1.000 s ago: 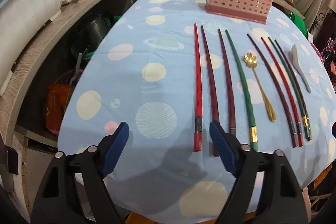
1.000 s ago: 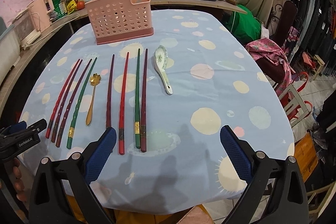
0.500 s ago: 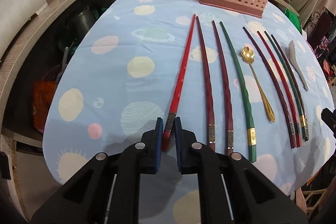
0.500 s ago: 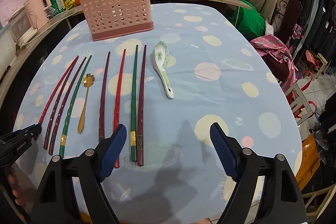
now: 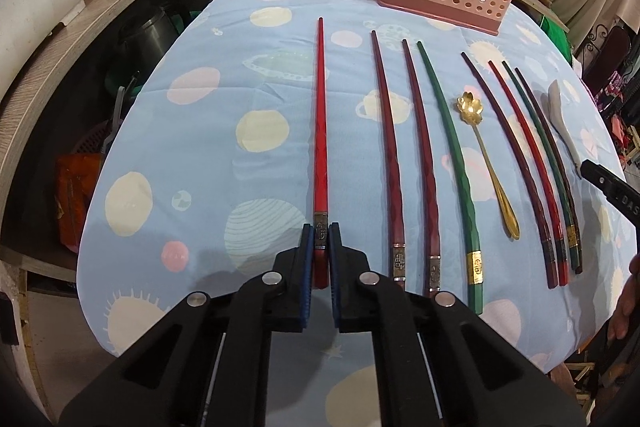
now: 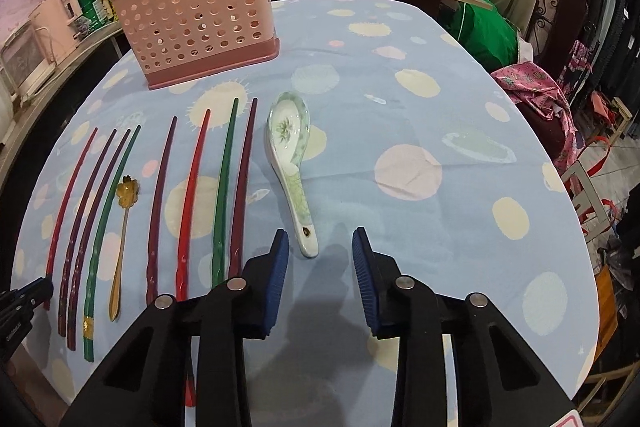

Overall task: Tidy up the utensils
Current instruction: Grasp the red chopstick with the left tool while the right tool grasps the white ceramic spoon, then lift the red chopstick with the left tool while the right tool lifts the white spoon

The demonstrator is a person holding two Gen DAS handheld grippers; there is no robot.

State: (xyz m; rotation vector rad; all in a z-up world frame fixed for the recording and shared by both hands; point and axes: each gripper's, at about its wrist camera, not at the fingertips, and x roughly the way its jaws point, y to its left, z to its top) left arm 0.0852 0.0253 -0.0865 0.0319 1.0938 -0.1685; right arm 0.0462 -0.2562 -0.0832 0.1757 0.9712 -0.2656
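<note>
Table under a blue spotted cloth (image 5: 192, 155); your left gripper (image 5: 320, 239) clamped on the near end of a red chopstick (image 5: 320, 131), set apart from the row; your right gripper (image 6: 320, 243) has just been closing, jaws still apart, the ceramic spoon (image 6: 294, 163) handle tip between them, untouched; pink holder (image 6: 196, 23) upright at the far side.
</note>
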